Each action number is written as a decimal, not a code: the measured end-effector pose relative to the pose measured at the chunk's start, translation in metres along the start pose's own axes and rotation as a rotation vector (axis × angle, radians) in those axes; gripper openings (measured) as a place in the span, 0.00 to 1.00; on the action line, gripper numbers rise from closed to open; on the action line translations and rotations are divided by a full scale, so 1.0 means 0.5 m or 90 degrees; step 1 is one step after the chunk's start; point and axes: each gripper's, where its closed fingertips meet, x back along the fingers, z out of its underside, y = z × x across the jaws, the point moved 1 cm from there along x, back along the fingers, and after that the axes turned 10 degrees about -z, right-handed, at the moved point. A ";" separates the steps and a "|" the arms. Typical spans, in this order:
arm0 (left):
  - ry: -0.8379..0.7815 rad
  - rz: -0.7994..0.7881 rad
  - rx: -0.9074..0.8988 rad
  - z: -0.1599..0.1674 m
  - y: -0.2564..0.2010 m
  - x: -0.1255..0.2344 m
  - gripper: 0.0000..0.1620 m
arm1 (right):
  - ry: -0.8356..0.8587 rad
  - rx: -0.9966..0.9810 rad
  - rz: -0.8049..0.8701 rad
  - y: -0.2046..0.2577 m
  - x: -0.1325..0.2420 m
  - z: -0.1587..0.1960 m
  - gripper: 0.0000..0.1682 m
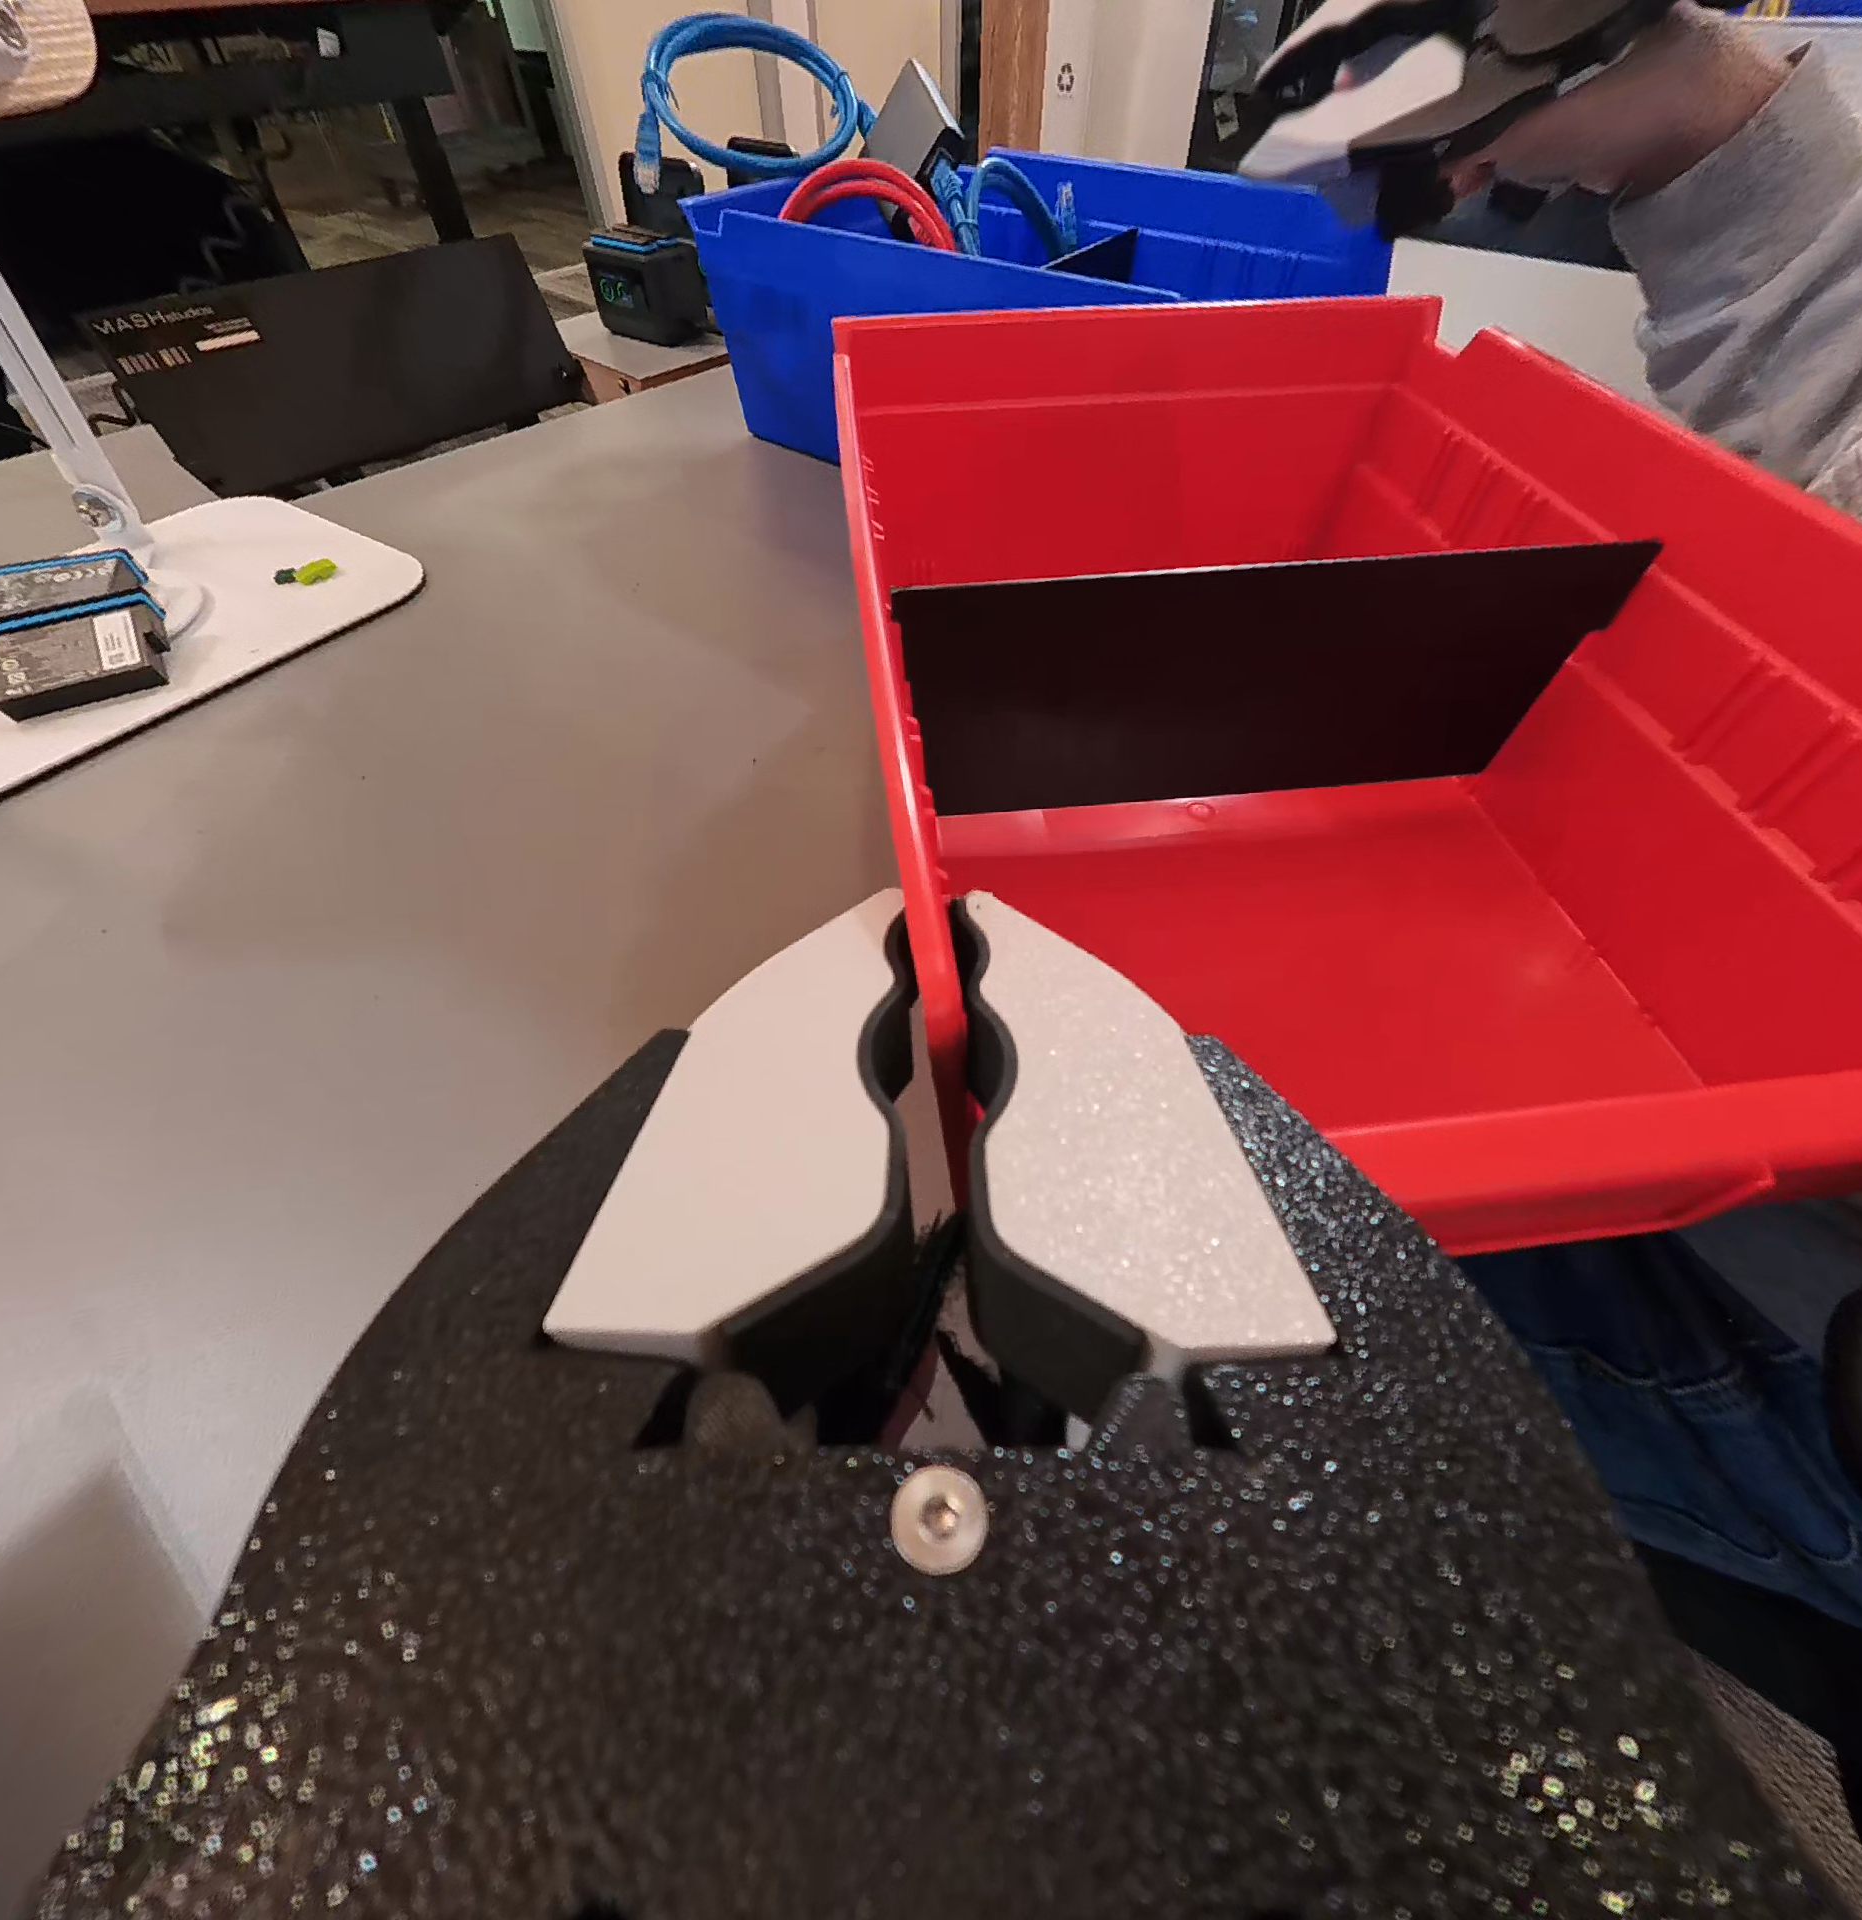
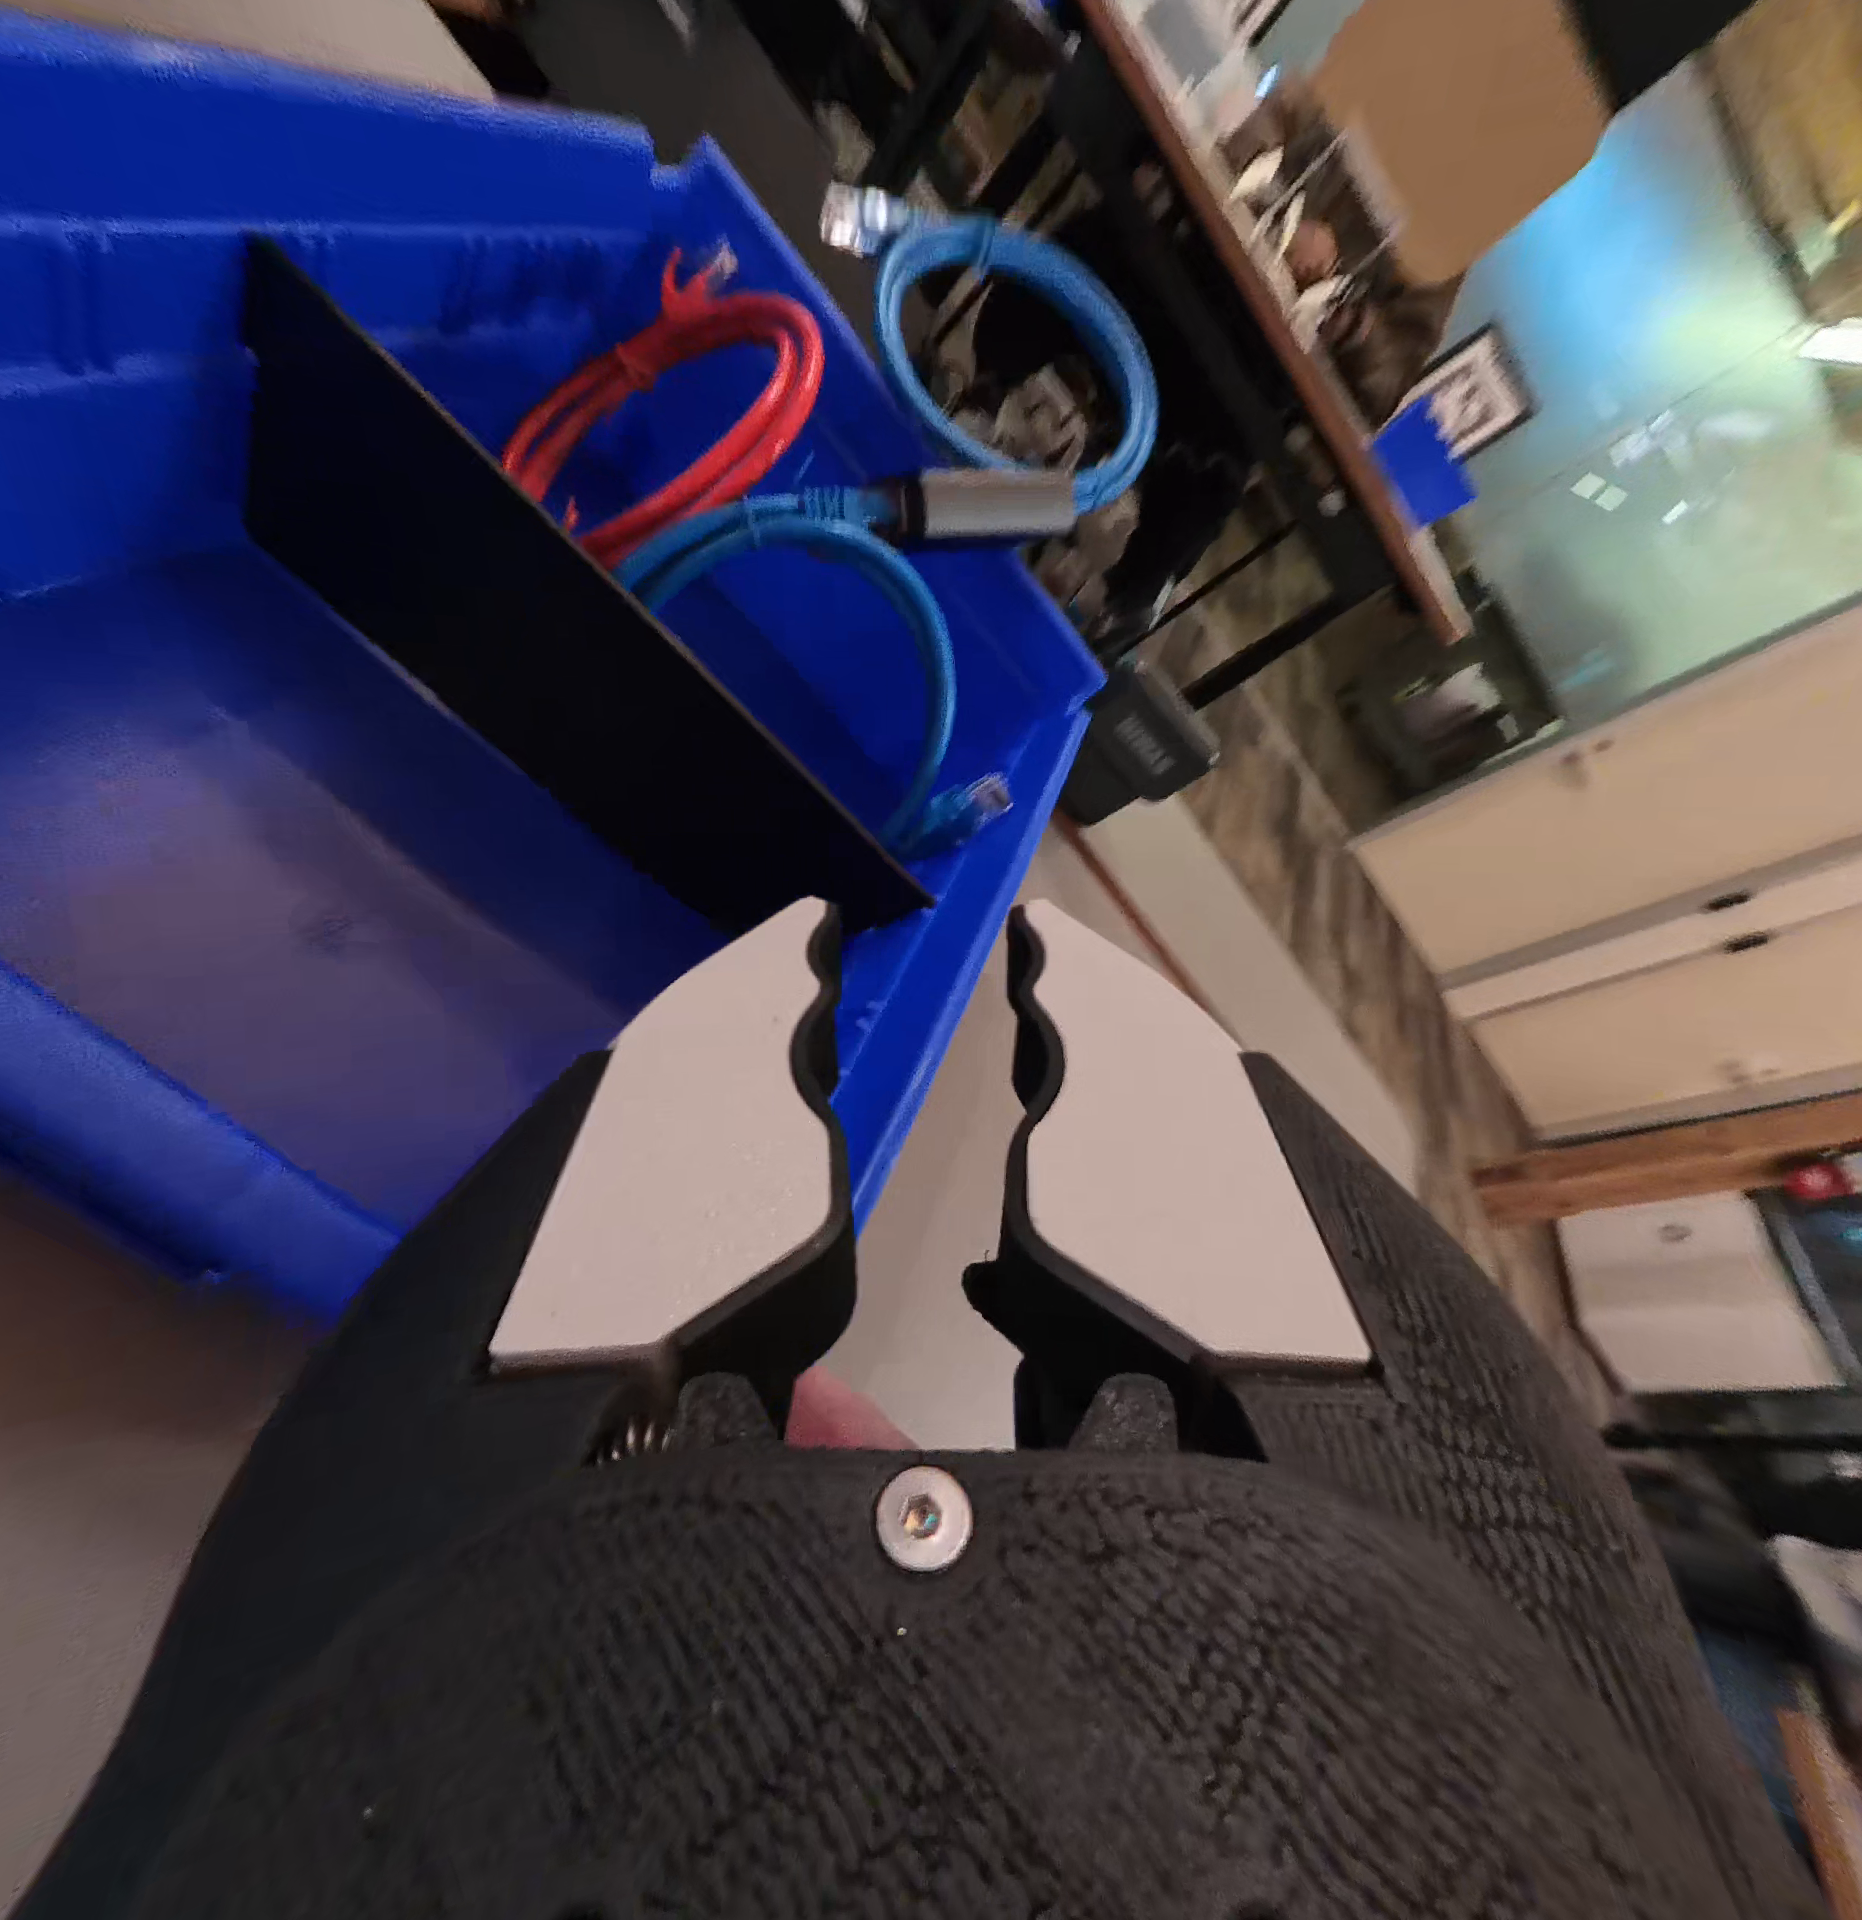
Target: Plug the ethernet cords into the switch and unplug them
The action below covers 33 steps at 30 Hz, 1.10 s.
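My left gripper (image 1: 932,914) is shut on the left side wall of a red plastic bin (image 1: 1270,987), near its front corner. The bin holds only an upright black divider (image 1: 1218,675). Behind it stands a blue bin (image 1: 802,343) with red and blue cables. In the right wrist view, my right gripper (image 2: 922,920) is open, its jaws astride the side wall of the blue bin (image 2: 283,831). Behind that bin's black divider (image 2: 511,623) lie a red cable (image 2: 698,395), a blue cable (image 2: 906,623) and a grey adapter (image 2: 994,504). The bin's near compartment is bare.
Both bins stand on a grey table (image 1: 439,831). A white pad with black battery packs (image 1: 65,644) lies at the left. A black charger (image 1: 636,291) and a black panel (image 1: 335,353) stand behind. A person in a grey sweater (image 1: 1758,260) is at the right. Spacing between my two grippers at the tips: around 45 centimeters. My left tips are about 50 centimeters from the grey adapter (image 2: 994,504), my right tips only 15 centimeters.
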 end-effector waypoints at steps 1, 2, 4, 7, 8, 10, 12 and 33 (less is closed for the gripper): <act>-0.003 -0.004 -0.003 -0.002 -0.001 0.000 0.03 | -0.022 0.017 0.017 -0.005 0.010 -0.014 0.15; -0.002 -0.009 -0.011 -0.002 -0.002 0.001 0.03 | -0.038 0.024 0.026 -0.006 0.018 -0.027 0.14; -0.004 -0.022 -0.027 -0.005 -0.005 0.003 0.03 | -0.068 0.024 -0.005 0.015 0.027 -0.052 0.14; -0.012 -0.039 -0.043 -0.010 -0.012 0.009 0.03 | -0.197 -0.040 -0.140 0.086 0.046 -0.119 0.14; -0.018 -0.044 -0.050 -0.013 -0.016 0.012 0.03 | -0.249 -0.082 -0.202 0.113 0.058 -0.145 0.14; -0.038 -0.054 -0.068 -0.028 -0.025 0.021 0.03 | -0.315 -0.154 -0.343 0.167 0.083 -0.192 0.14; -0.057 -0.069 -0.100 -0.052 -0.038 0.029 0.03 | -0.324 -0.175 -0.478 0.222 0.099 -0.228 0.13; -0.086 -0.110 -0.293 -0.277 -0.101 0.064 0.02 | -0.097 -0.122 -0.541 0.270 0.052 -0.290 0.02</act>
